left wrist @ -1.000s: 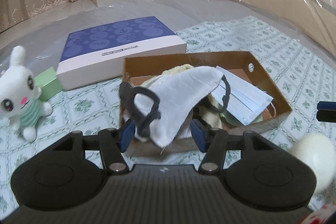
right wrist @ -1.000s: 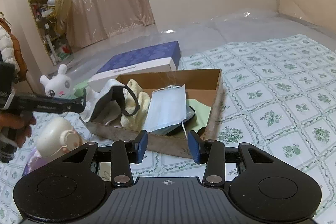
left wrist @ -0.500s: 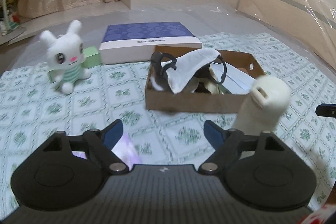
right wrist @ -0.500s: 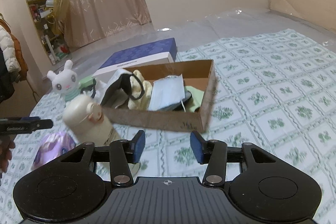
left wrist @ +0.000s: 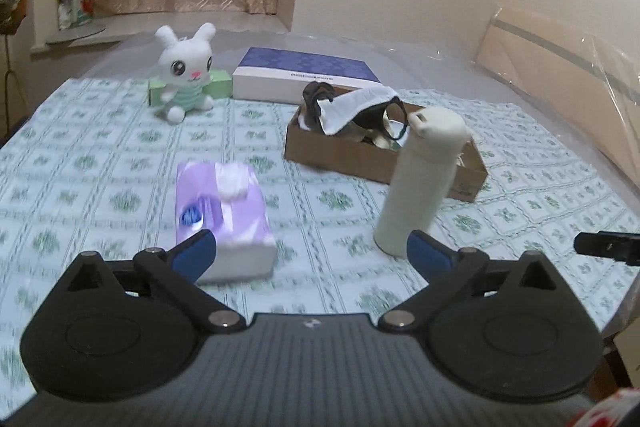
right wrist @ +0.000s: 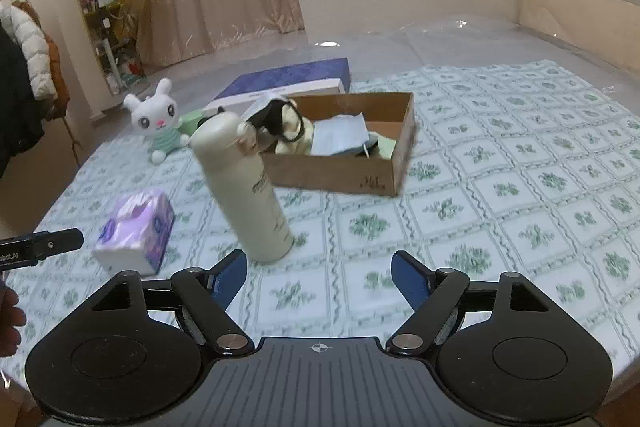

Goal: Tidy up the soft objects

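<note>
My left gripper [left wrist: 311, 254] and right gripper [right wrist: 319, 274] had just been opening; both jaws stood wide and empty, well short of the cardboard box [right wrist: 340, 179]. The face masks [right wrist: 340, 137] lay heaped inside it, gathered; the plush rabbit [left wrist: 185, 77] and tissue pack [left wrist: 224, 205] sat outside, unsorted.

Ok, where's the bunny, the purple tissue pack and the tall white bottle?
bunny [left wrist: 185, 65]: left wrist view, on its face.
purple tissue pack [left wrist: 222, 207]: left wrist view, on its top.
tall white bottle [right wrist: 250, 187]: right wrist view, on the middle of its side.
</note>
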